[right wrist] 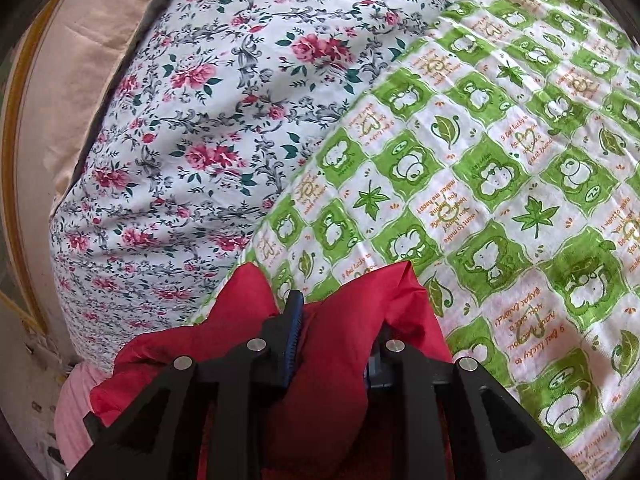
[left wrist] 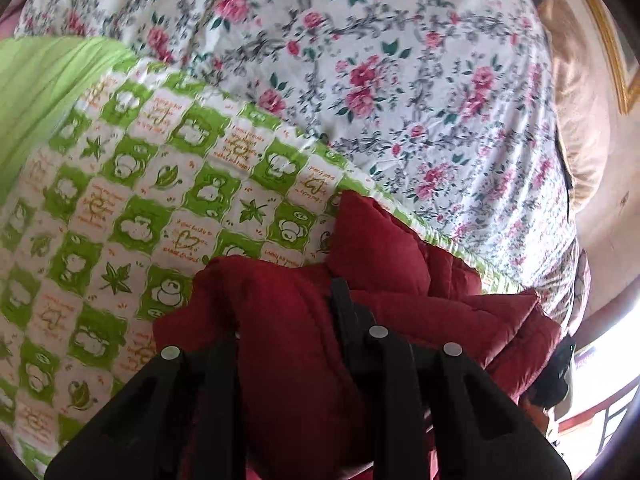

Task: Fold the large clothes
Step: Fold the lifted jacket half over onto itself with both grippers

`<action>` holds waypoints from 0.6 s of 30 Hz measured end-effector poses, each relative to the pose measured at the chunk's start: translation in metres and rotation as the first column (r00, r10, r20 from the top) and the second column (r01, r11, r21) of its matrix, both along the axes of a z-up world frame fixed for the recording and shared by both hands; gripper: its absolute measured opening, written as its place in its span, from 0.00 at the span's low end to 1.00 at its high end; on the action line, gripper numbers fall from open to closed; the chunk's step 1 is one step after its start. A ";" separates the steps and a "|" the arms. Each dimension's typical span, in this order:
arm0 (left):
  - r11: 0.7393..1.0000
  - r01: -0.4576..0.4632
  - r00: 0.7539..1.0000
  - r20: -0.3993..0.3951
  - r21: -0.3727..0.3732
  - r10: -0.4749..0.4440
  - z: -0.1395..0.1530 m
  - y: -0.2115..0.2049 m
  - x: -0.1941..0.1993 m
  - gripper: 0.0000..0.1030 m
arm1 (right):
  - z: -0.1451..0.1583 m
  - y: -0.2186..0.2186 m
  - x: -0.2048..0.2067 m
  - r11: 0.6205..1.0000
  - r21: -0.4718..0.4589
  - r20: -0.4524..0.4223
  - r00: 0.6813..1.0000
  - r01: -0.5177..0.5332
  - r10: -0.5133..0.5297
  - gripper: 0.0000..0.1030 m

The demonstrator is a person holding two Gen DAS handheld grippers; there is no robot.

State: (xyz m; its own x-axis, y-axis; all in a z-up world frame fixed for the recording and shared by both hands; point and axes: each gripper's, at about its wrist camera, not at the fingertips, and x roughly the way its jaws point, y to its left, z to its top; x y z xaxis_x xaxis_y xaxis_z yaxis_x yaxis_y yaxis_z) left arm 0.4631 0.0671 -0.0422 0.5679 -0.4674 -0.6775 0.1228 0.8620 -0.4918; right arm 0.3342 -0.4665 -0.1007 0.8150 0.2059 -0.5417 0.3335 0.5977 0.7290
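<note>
The puffy red jacket [left wrist: 296,344] could slip out, because it is thick and slick and each gripper pinches only a small bunch; then the fold would flop crooked on the bed; it could also drag the green panda blanket [left wrist: 132,200] along (that blanket lies loose on the flowery sheet [left wrist: 400,80]). The left gripper [left wrist: 288,320] is closed on red cloth at the bottom middle of its picture; the right gripper [right wrist: 336,336] is closed on the jacket too, low in its picture, with the blanket just beyond.
</note>
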 end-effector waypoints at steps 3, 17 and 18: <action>1.000 0.014 1.000 0.018 -0.012 -0.014 0.011 0.007 -0.010 0.22 | -0.001 0.002 0.001 1.000 -0.025 -0.004 1.000 -0.004 0.004 0.20; 1.000 -0.026 0.965 0.262 -0.015 0.029 0.101 0.025 -0.099 0.26 | 0.000 0.011 0.010 0.994 -0.109 -0.028 1.000 -0.017 0.014 0.22; 1.000 0.007 0.967 0.253 0.008 -0.009 0.099 0.015 -0.102 0.26 | 0.001 0.013 0.011 0.994 -0.111 -0.029 0.999 -0.025 0.022 0.26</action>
State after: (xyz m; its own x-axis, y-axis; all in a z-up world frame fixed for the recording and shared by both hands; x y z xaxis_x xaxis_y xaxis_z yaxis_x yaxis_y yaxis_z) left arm 0.3614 0.0825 0.0573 0.7177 -0.4683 -0.5153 0.2494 0.8638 -0.4377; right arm 0.3455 -0.4540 -0.0999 0.7951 0.1617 -0.5846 0.3379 0.6823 0.6483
